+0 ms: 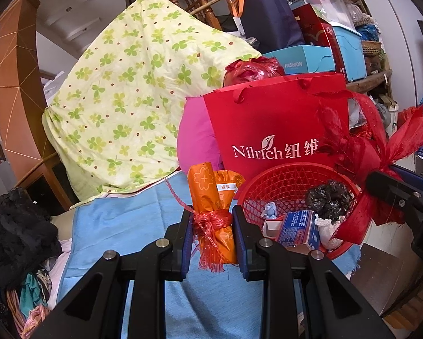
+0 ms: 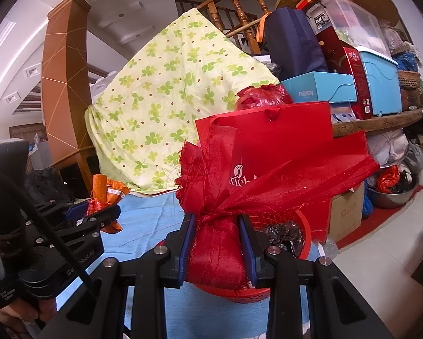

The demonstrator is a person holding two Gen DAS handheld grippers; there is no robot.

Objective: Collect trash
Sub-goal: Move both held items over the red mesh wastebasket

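My left gripper (image 1: 212,226) is shut on an orange wrapper roll (image 1: 211,197) tied with red string, held above the blue cloth just left of the red mesh basket (image 1: 284,180). The basket holds a black crumpled bag (image 1: 328,199), a blue box (image 1: 294,227) and white paper. My right gripper (image 2: 218,234) is shut on a bundle of red fabric (image 2: 219,248), held over the basket's rim (image 2: 304,223). The left gripper with the orange roll (image 2: 104,189) shows at the left of the right wrist view. The red fabric (image 1: 361,152) also shows at the right of the left wrist view.
A red Nilrich paper bag (image 1: 273,124) stands behind the basket, with a pink cushion (image 1: 194,138) and a clover-print quilt (image 1: 126,93) to its left. A blue cloth (image 1: 121,226) covers the table. Boxes and bins (image 2: 378,82) fill the shelf behind. Dark clothes (image 1: 16,231) lie at left.
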